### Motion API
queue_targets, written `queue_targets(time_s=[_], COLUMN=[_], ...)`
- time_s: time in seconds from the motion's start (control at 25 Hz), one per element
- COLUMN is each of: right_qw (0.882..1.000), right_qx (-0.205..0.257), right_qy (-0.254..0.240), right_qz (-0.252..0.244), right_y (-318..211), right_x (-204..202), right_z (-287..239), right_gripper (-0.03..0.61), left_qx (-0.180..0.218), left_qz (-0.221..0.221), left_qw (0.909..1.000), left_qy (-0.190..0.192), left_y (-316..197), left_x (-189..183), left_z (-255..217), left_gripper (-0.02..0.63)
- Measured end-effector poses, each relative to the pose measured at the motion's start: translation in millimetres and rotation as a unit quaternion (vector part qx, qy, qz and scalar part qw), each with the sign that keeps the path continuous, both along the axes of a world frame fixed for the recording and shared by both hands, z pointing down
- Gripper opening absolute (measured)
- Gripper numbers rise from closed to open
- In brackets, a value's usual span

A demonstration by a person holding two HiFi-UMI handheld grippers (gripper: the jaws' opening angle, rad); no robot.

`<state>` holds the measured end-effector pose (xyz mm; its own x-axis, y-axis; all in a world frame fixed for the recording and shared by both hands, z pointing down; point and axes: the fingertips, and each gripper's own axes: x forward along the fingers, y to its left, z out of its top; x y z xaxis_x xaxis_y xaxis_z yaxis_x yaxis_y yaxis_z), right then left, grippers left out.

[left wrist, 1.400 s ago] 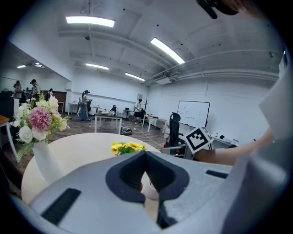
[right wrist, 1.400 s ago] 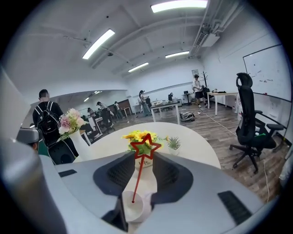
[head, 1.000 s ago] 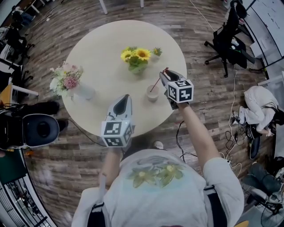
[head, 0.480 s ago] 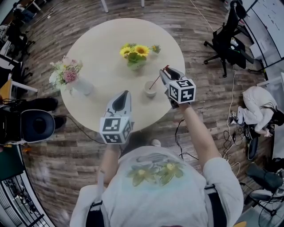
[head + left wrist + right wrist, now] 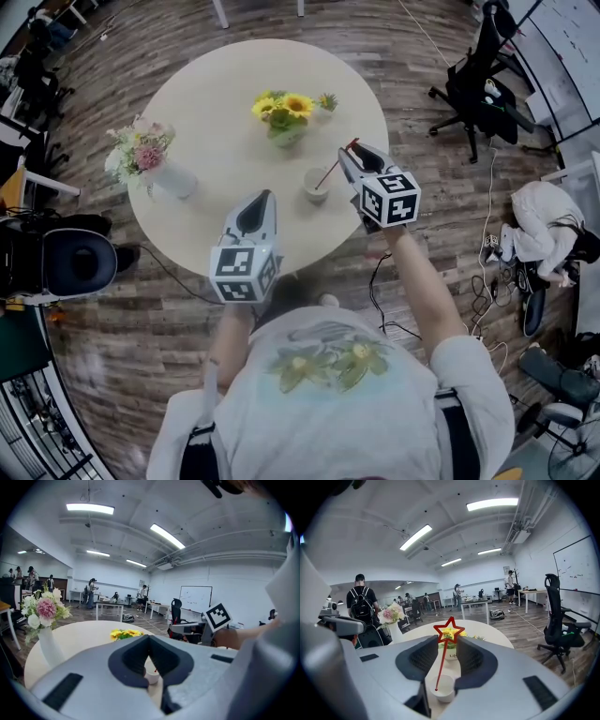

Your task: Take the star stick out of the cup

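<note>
A red stick (image 5: 442, 663) topped with an outlined star slants up out of a small white cup (image 5: 443, 686) on the round table (image 5: 216, 94). My right gripper (image 5: 449, 637) is shut on the star end, just right of the cup (image 5: 316, 185) in the head view. The stick's (image 5: 333, 169) lower tip hangs at the cup's mouth. My left gripper (image 5: 260, 199) hovers over the table's near edge, left of the cup, shut with nothing in it. In the left gripper view the cup (image 5: 151, 679) shows through the left gripper's (image 5: 149, 639) gap.
A pot of sunflowers (image 5: 286, 117) stands behind the cup, and a vase of pink flowers (image 5: 141, 159) sits at the table's left edge. An office chair (image 5: 478, 84) and a crouching person (image 5: 548, 225) are to the right, dark equipment (image 5: 80, 267) to the left.
My right gripper has risen a little and drawn towards the camera, taking the star stick up with it. The left gripper has hardly moved.
</note>
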<state>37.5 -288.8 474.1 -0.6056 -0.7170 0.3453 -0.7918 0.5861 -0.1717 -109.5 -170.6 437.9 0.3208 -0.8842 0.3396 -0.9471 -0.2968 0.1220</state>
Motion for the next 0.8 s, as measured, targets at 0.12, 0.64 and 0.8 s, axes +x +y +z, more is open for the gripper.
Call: queue_targets(time_s=[0.12,0.64,0.8], right_qw=[1.000,0.999,0.998], right_qx=[0.006,0.045,0.048], right_qy=[-0.008,-0.029,-0.034], right_qz=[0.001,0.008,0.016], right_y=[5.7,44.1,58.0], right_x=[2.6,11.0,18.2], right_z=[-8.0,-45.9,-51.3], right_gripper=[0.132,0.132,0.132], left_qx=[0.002,0.009,0.012], left_qz=[0.002,0.009,0.011], left_qw=[1.0000,0.9999,0.9999], left_qy=[-0.001,0.001,0.002], left_y=[1.7,13.7,17.1], left_x=[2.1,13.3,18.2], left_z=[-1.6,-5.3,-7.2], left_gripper=[0.002,0.002,0.002])
